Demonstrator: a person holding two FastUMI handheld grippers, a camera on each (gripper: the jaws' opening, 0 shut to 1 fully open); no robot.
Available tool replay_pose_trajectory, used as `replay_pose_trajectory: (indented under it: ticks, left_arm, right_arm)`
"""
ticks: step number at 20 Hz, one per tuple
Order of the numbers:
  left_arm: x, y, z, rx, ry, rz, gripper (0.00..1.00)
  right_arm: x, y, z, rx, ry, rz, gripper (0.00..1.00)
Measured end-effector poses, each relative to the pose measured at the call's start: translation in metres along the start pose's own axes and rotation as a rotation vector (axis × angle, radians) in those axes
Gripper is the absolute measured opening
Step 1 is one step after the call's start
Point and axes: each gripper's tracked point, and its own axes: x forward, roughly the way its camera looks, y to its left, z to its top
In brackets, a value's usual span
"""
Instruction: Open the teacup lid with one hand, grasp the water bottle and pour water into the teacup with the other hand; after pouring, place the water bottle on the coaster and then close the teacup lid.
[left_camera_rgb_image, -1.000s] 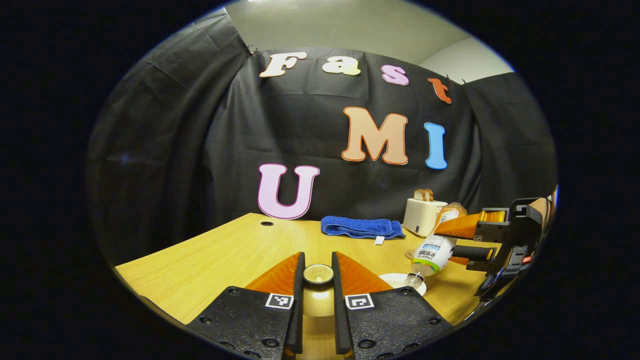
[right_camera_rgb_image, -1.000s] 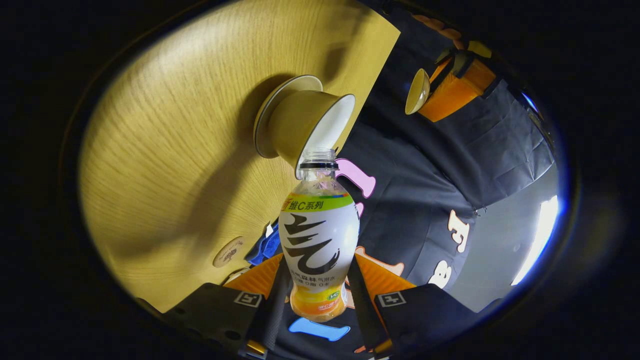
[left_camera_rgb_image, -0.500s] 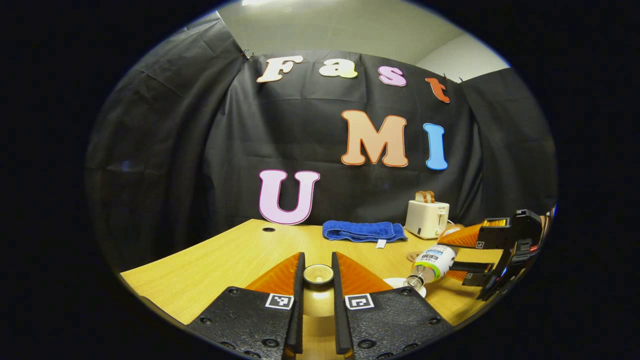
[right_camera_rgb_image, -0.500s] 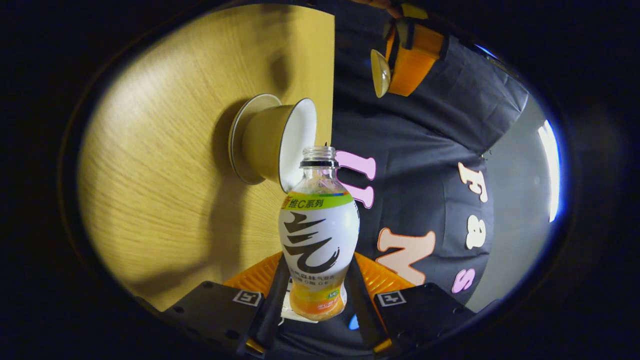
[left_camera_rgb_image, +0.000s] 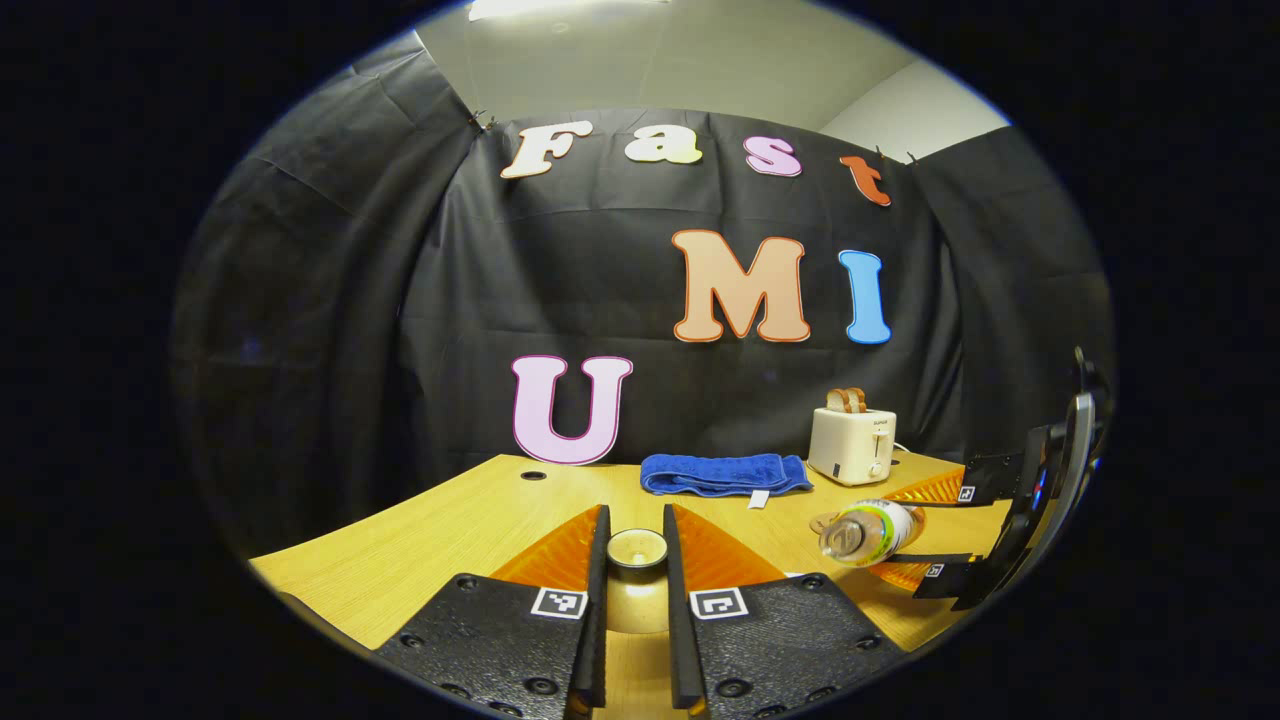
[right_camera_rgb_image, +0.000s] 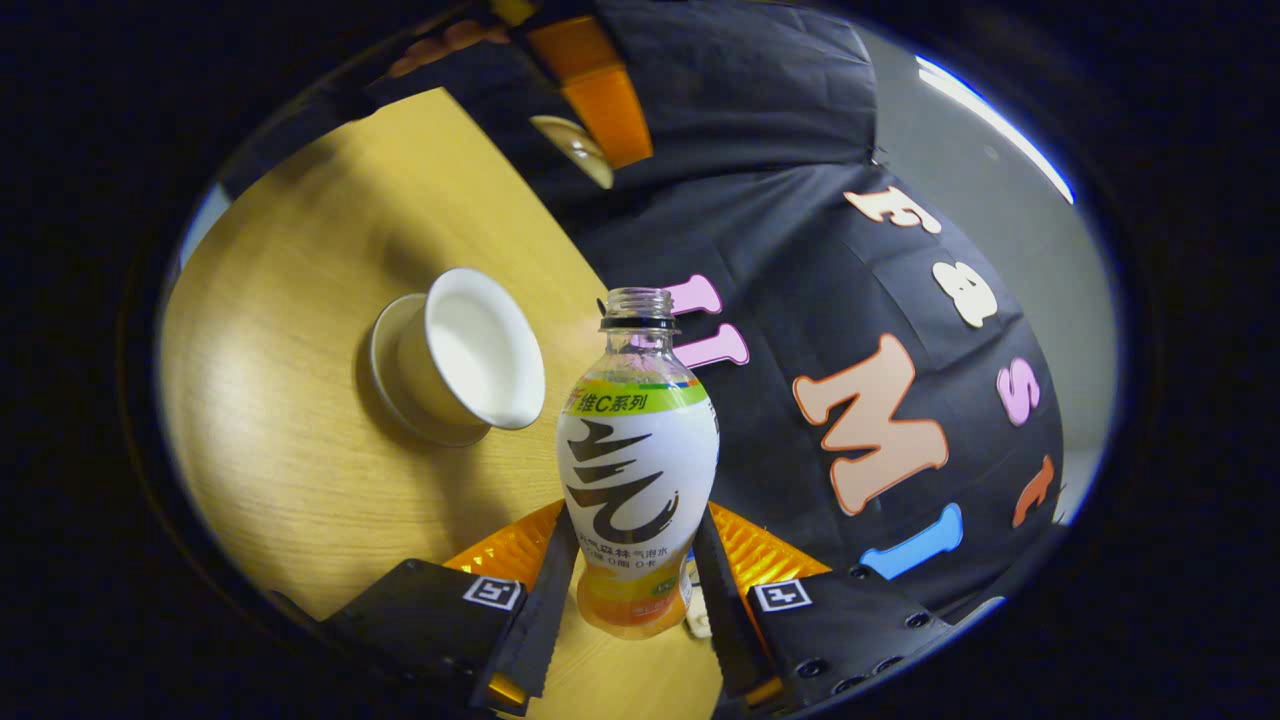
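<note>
A: Since a second ago, when its mouth hung over the teacup (right_camera_rgb_image: 468, 350), the water bottle (right_camera_rgb_image: 638, 470) has swung back; the cup now sits left of its neck, uncovered, white inside.

B: Grip?

A: The right gripper (right_camera_rgb_image: 632, 560) is clenched on its white, black-swirled body. Label writing I leave unread.

B: Lid?

A: The teacup lid (left_camera_rgb_image: 637, 548) stays pinched in the left gripper (left_camera_rgb_image: 636, 545), above the table (left_camera_rgb_image: 470, 520).

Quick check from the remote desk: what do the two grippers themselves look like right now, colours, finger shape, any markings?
Both match: the left gripper and the right gripper have wedge-shaped ribbed orange fingers lined with black pads, on textured black bodies with visible screws. Each finger base carries a small square black-and-white marker. Seen from the left gripper view, the right gripper shows the same orange and black parts.
</note>
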Motion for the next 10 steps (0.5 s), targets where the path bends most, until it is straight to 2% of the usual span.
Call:
replay_pose_trajectory:
  ticks: [4, 10]
  left_arm:
    - [0.003, -0.007, -0.002, -0.01, 0.006, -0.017, 0.23]
    - [0.007, -0.013, -0.01, -0.027, 0.026, -0.031, 0.23]
  right_arm:
    - [-0.003, -0.006, 0.001, 0.233, 0.004, 0.003, 0.67]
    - [0.016, -0.036, -0.012, 0.468, 0.004, -0.029, 0.67]
